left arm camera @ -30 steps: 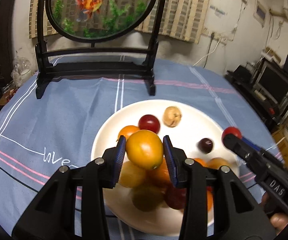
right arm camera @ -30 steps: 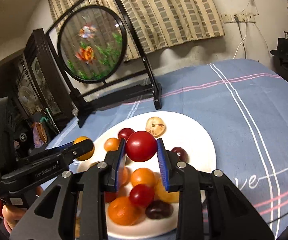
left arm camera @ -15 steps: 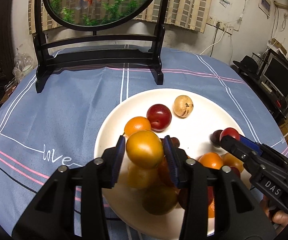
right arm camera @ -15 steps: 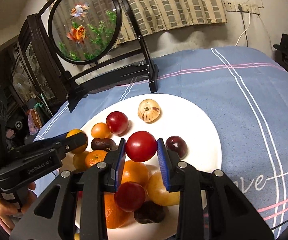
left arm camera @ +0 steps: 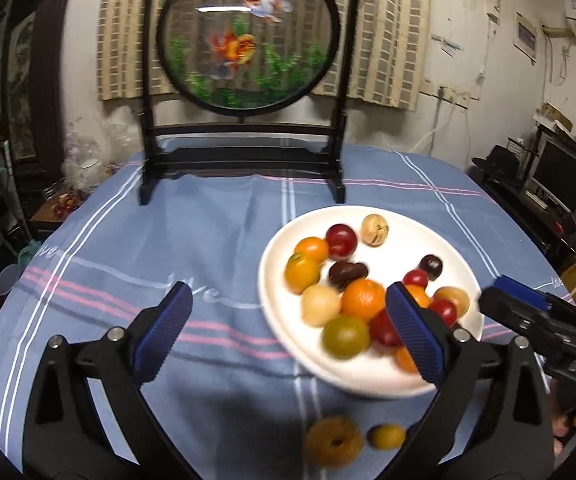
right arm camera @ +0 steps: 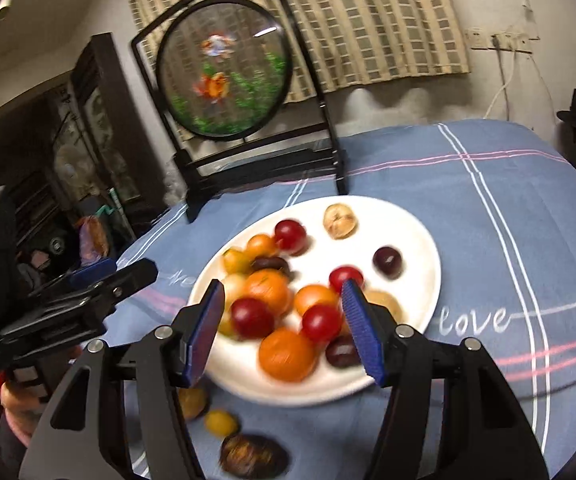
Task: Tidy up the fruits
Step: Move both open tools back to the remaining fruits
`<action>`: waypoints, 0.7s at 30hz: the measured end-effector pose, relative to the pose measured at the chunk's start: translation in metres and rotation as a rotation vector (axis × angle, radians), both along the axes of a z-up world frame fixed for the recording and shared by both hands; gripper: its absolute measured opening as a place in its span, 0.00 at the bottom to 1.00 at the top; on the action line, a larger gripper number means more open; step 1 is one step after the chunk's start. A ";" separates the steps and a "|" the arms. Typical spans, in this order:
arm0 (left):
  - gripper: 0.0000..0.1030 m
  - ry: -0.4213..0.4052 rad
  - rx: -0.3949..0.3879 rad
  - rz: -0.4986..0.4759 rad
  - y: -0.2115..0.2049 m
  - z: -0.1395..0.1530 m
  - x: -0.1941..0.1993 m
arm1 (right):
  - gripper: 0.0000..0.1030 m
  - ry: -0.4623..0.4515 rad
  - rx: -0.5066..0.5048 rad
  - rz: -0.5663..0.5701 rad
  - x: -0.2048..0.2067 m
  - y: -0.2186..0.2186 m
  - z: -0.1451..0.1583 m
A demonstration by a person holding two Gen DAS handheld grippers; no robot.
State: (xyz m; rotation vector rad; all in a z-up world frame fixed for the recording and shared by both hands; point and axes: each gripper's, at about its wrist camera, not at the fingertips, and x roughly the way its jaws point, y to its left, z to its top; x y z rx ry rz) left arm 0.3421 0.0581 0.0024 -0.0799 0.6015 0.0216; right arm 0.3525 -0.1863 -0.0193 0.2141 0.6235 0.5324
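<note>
I see a round white ceramic plate (left arm camera: 372,380) on the blue striped tablecloth, heaped with small round fruits: orange ones (left arm camera: 362,298), glossy red ones (right arm camera: 251,317), dark purple ones (right arm camera: 386,261), a green-yellow one (left arm camera: 345,336) and a pale tan one (left arm camera: 374,230) at the plate's 12 o'clock. Off the plate's 6 o'clock rim, a small yellow fruit (right arm camera: 219,422) and a brownish wrinkled fruit (right arm camera: 253,456) lie on the cloth.

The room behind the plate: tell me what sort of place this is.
Probably a lived-in home. A table under a blue tablecloth, a goldfish screen before a curtained window, and a monitor on cluttered shelves suggest it.
</note>
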 end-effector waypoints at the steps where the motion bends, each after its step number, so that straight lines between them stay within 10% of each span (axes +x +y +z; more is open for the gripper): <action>1: 0.97 0.005 -0.006 0.013 0.004 -0.004 -0.005 | 0.60 0.004 -0.003 0.013 -0.007 0.001 -0.001; 9: 0.96 0.067 -0.075 0.072 0.025 -0.027 -0.037 | 0.60 0.060 -0.043 0.089 -0.054 0.012 -0.017; 21: 0.96 0.051 0.020 0.146 0.029 -0.036 -0.073 | 0.57 0.111 -0.087 0.250 -0.111 0.025 -0.036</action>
